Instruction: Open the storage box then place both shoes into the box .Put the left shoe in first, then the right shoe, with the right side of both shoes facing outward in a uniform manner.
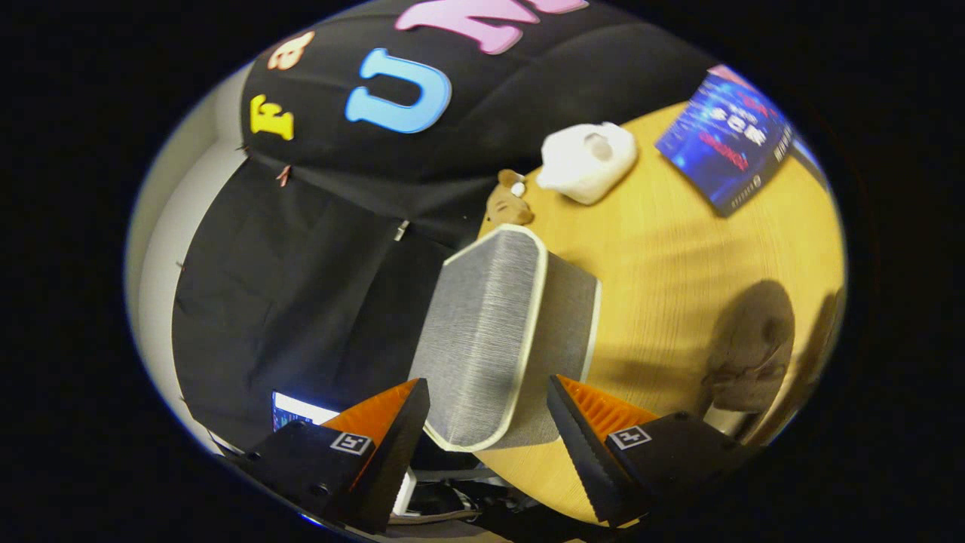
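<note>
Gripper: the gripper (488, 411) hangs with its jaws spread wide, nothing clamped, each finger off to one side of the near end of the box.
Storage box: the grey fabric storage box (486, 332) with pale piping sits on the wooden table (678, 249), right at the table's edge beside the black cloth, its near end poking in between the two fingers.
Box axis: the long side runs straight away from the fingers, near end between them, far end aimed at the small toy; the broad panel with the pale trim faces the camera and looks closed.
Contact: neither finger presses on the box as far as the view shows; there is a gap on both sides.
Shoe: a brown shoe (750, 351) lies on the table off to the right of the box, well apart from it, its long axis roughly in line with the box's; which end is the toe, cannot tell.
Beyond the box: a small brown plush toy (509, 200) just past its far end, a white pouch-like item (588, 160) further on, and a blue book (727, 139) off to the right of that.
</note>
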The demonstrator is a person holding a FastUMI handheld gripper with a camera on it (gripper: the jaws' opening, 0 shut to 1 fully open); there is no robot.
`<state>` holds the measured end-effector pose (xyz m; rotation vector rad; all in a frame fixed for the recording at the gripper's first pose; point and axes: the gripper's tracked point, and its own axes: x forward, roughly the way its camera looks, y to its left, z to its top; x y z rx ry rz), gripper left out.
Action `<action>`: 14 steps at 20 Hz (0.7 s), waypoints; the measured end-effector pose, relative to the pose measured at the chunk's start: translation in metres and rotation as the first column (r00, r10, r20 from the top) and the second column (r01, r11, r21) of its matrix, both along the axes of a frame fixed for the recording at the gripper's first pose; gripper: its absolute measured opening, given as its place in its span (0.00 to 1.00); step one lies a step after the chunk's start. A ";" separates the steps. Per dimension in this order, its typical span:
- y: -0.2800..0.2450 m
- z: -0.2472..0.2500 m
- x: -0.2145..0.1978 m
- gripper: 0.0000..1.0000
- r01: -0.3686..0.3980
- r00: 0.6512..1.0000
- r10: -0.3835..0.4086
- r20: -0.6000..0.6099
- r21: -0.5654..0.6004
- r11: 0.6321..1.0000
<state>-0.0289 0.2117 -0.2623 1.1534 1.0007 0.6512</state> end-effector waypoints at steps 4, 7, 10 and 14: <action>0.027 -0.008 0.005 0.98 0.006 0.995 0.014 -0.103 0.195 0.981; 0.040 -0.010 0.012 0.96 0.013 0.988 0.036 -0.149 0.314 0.949; 0.045 -0.015 0.012 0.96 0.008 0.982 0.065 -0.175 0.387 0.922; 0.051 -0.011 0.015 0.95 0.017 0.982 0.078 -0.174 0.486 0.874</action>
